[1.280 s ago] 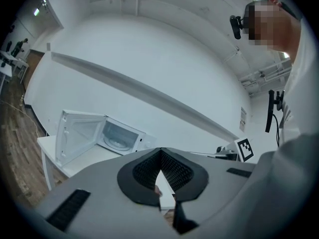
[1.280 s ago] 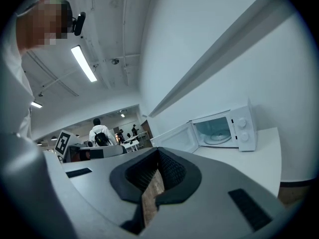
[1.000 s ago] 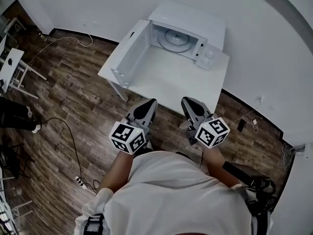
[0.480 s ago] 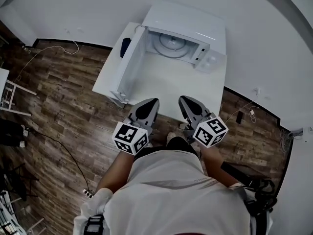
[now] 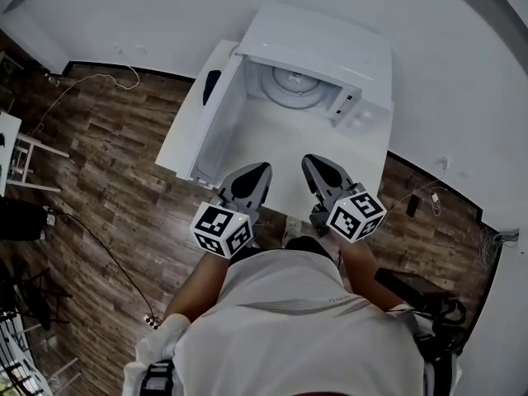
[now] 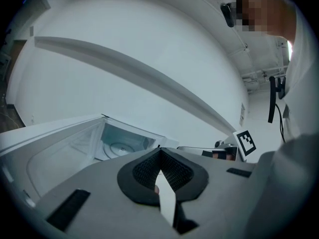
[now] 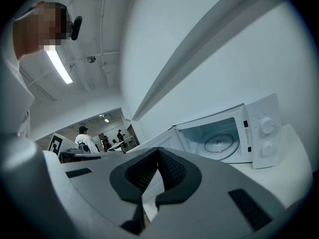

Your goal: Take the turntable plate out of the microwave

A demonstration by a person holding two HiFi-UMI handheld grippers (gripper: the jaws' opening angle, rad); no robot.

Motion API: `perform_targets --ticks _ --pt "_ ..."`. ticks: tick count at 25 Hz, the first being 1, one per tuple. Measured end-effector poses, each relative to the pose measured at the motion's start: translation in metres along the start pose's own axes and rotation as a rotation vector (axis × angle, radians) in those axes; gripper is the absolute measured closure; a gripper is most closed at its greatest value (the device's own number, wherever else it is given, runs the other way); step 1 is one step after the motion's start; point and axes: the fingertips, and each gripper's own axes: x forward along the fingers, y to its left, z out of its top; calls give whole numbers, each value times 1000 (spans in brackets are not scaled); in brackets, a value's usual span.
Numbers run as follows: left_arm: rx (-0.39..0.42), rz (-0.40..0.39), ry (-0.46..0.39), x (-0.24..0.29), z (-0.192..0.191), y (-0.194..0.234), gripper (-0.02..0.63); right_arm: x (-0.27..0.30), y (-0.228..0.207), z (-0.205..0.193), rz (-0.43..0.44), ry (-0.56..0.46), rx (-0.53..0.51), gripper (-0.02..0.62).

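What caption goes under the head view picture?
Both shut, left gripper and right gripper face the open microwave, turntable plate inside, on a table.

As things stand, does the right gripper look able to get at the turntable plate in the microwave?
Probably yes. The microwave door hangs wide open, the turntable plate lies exposed inside, and only bare table lies between it and the right gripper. The gripper is shut and well short, though.

A white table (image 5: 272, 151) stood on a dark wood-plank floor (image 5: 107, 147), its far edge close to the white wall (image 5: 148, 15). At its far end sat a white microwave (image 5: 322, 44), its door (image 5: 216, 126) swung open along the table's left side. A thin cable (image 5: 91, 78) trailed over the floor near the wall.
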Motion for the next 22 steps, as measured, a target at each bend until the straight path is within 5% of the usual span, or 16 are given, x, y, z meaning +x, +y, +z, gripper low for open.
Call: perform_targets --ticks 9,17,19,22 --pt "-72 106 -19 75 10 28 595 28 -82 20 25 -9 131 592" --pt "-191 146 -15 136 -20 69 595 74 -145 -18 12 26 352 592" --pt "-279 149 0 153 -43 90 595 86 -160 -33 -12 28 452 592" --pt "-517 166 -23 172 -77 127 595 102 -184 -59 -40 10 634 591"
